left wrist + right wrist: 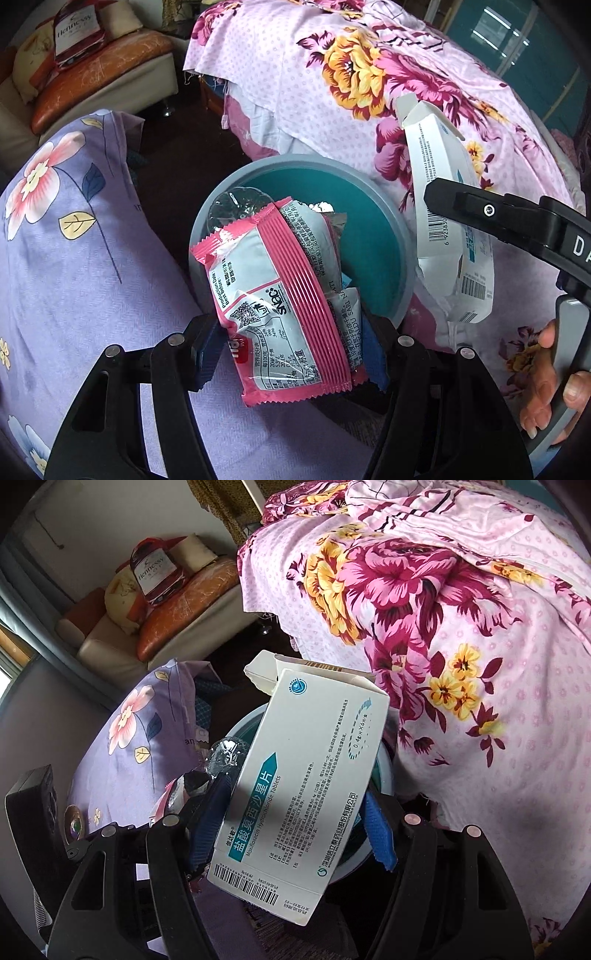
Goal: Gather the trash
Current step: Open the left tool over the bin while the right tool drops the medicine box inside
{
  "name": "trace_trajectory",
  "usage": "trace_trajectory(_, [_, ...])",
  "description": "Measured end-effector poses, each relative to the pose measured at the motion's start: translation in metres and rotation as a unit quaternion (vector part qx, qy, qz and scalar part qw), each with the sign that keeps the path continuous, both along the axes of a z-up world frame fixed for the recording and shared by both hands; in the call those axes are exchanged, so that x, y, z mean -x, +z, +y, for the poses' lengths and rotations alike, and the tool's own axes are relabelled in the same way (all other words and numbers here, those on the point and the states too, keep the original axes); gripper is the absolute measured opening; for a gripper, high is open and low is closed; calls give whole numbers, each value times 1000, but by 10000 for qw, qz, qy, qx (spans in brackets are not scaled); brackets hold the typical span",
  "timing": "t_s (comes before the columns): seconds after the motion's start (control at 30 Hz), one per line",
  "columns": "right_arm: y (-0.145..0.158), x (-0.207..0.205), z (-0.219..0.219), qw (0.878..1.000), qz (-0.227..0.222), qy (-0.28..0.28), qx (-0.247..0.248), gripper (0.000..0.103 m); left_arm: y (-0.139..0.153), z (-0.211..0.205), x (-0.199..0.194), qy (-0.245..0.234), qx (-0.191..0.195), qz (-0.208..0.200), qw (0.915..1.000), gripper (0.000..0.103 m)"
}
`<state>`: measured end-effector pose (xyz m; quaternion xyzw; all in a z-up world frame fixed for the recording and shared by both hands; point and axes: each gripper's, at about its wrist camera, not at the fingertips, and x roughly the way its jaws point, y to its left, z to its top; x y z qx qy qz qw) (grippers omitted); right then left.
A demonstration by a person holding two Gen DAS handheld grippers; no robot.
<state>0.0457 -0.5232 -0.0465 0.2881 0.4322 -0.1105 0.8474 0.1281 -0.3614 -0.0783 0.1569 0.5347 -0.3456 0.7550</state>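
Below, a pink wrapper (284, 295) is clamped between the left gripper (295, 347) pads, hanging over a round bin (402, 236) whose teal inside it partly hides. Right of the bin, the right gripper (291, 830) pinches a white pill box (303, 782), flap open. In the right view the box hides most of the bin. Only the left view shows a hand (546, 384) on the right handle. Floral bedding (369, 74) lies beyond, a purple pillow (74, 240) left.
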Motion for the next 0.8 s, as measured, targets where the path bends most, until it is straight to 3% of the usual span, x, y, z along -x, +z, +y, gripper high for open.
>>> trace_trajectory(0.1, [-1,-1,-5,10000,23,-52,-16,65,-2,-5,-4,33,-44,6,10000,72])
trace_trajectory(0.17, [-3,-2,-6,10000,40,-48,-12,65,-3,-4,-7,100,-70,-1,9999,86])
trace_trajectory(0.23, [-4,-3,-7,10000,56,-39,-16,65,-2,-2,-8,157,-60,-17,9999,89])
trace_trajectory(0.8, [-24,-23,7,9988,428,248,-58,67,-1,31,-20,547,-50,-2,9985,91])
